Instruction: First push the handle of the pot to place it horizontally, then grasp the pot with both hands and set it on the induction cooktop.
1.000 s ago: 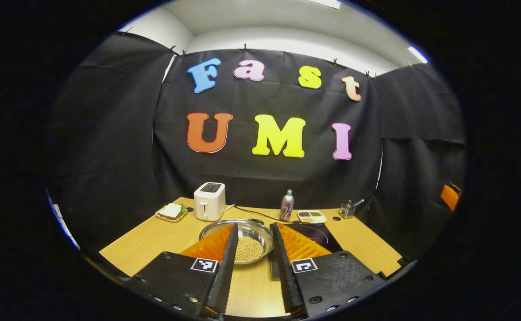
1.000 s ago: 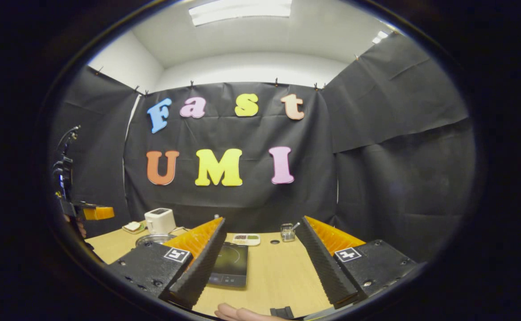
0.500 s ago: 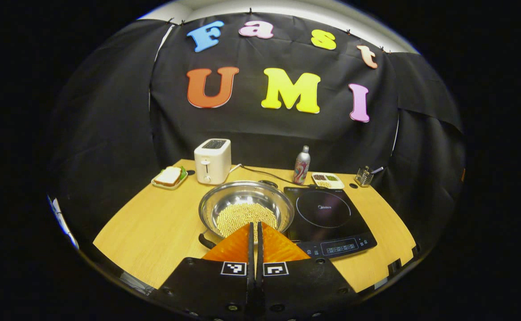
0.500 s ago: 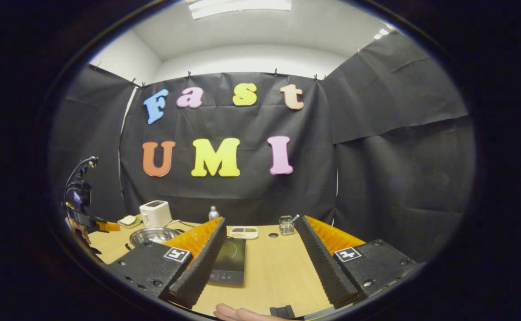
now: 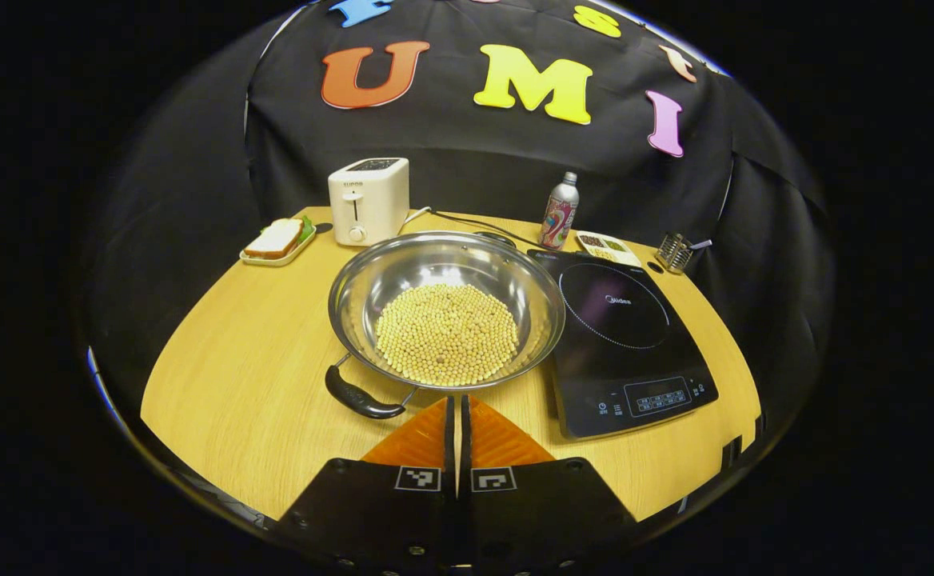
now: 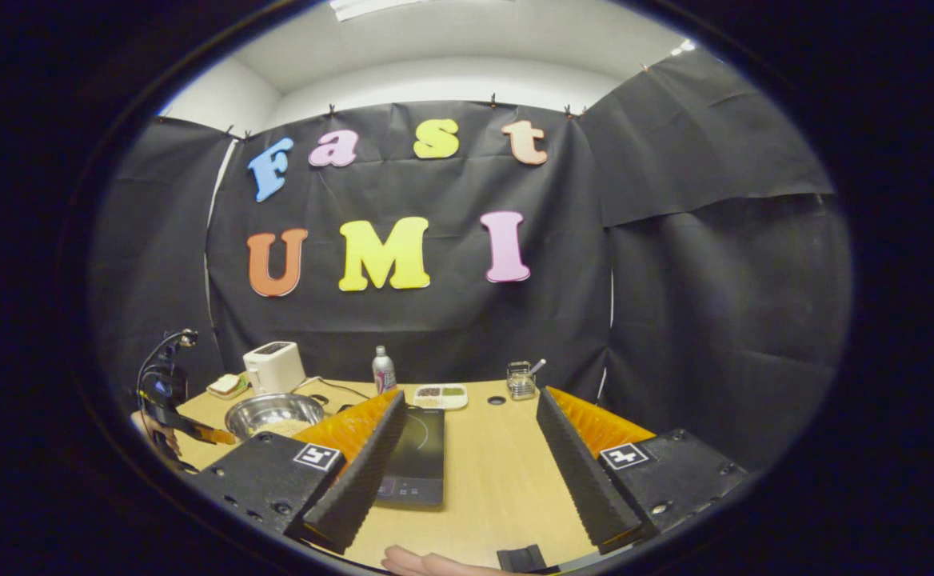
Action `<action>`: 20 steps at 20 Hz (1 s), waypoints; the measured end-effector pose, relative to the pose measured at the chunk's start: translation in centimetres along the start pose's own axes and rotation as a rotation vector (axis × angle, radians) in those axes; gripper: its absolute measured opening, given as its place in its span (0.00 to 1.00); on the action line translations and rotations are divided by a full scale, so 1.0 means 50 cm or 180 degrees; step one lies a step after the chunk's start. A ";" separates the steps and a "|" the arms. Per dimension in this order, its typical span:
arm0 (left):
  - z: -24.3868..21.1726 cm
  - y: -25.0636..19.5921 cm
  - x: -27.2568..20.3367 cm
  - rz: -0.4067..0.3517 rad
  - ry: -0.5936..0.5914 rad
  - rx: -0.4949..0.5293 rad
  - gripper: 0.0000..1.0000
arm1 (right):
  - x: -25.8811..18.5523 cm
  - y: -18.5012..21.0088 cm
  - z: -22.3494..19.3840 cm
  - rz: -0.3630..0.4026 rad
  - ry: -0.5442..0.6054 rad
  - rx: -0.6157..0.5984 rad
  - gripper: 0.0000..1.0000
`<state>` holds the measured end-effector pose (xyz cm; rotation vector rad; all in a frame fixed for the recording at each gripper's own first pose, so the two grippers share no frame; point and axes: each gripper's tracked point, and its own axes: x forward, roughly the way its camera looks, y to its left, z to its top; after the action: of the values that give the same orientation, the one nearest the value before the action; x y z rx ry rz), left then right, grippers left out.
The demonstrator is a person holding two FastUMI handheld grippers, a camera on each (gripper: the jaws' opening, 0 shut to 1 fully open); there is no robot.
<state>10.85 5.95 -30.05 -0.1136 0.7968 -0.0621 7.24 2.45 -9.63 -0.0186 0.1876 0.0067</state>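
While the round steel pot (image 5: 446, 308) of beans is set on the pale wooden table (image 5: 251, 360), a flat black induction cooktop (image 5: 623, 336) is seen at its 3 o'clock; the left gripper (image 5: 457, 404) is closed on nothing, the right gripper (image 6: 467, 416) spread wide, empty.

One pot (image 5: 446, 308), one cooktop (image 5: 623, 336), one toaster (image 5: 369, 200)
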 end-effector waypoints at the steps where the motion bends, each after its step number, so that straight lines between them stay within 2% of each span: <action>1: -0.006 0.003 0.011 -0.0015 0.0050 -0.0010 0.00 | 0.006 0.003 -0.002 0.0001 0.0013 -0.0015 1.00; 5: -0.026 0.009 0.043 -0.0078 0.0195 -0.0055 0.00 | 0.035 0.012 -0.024 0.0011 0.0129 -0.0011 1.00; 7: -0.033 0.024 0.055 -0.0029 0.0250 -0.0020 0.00 | 0.053 0.012 -0.027 0.0007 0.0154 -0.0008 1.00; 8: -0.036 0.033 0.057 0.0014 0.0275 -0.0008 0.11 | 0.061 0.011 -0.027 -0.0004 0.0156 -0.0015 1.00; 9: -0.039 0.044 0.062 0.0053 0.0298 -0.0029 0.00 | 0.070 0.009 -0.028 -0.0016 0.0157 -0.0021 1.00; 11: -0.042 0.066 0.065 0.0139 0.0339 -0.0111 0.10 | 0.086 0.010 -0.031 -0.0016 0.0182 -0.0025 1.00; 12: -0.046 0.066 0.069 0.0100 0.0360 -0.0191 0.00 | 0.092 0.009 -0.030 -0.0011 0.0184 0.0013 1.00; 14: -0.041 0.073 0.064 0.0077 0.0371 -0.0297 0.00 | 0.105 0.003 -0.025 -0.0025 0.0194 0.0109 1.00; 15: -0.036 0.084 0.063 0.0133 0.0358 -0.0307 0.10 | 0.112 -0.003 -0.024 -0.0043 0.0191 0.0147 1.00; 16: -0.033 0.098 0.063 0.0176 0.0351 -0.0301 0.00 | 0.118 -0.010 -0.023 -0.0066 0.0191 0.0173 1.00; 17: -0.028 0.111 0.064 0.0219 0.0340 -0.0316 0.10 | 0.122 -0.018 -0.026 -0.0091 0.0197 0.0199 1.00; 18: -0.026 0.118 0.067 0.0241 0.0330 -0.0349 0.00 | 0.125 -0.026 -0.029 -0.0121 0.0211 0.0237 1.00; 19: -0.024 0.126 0.071 0.0253 0.0343 -0.0371 0.10 | 0.129 -0.032 -0.030 -0.0140 0.0219 0.0308 1.00; 20: -0.025 0.131 0.071 0.0279 0.0362 -0.0373 0.00 | 0.132 -0.037 -0.030 -0.0147 0.0220 0.0385 1.00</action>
<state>12.49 12.01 -34.26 -0.1869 0.9182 0.0616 13.48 0.61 -12.28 0.0975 0.2563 -0.0515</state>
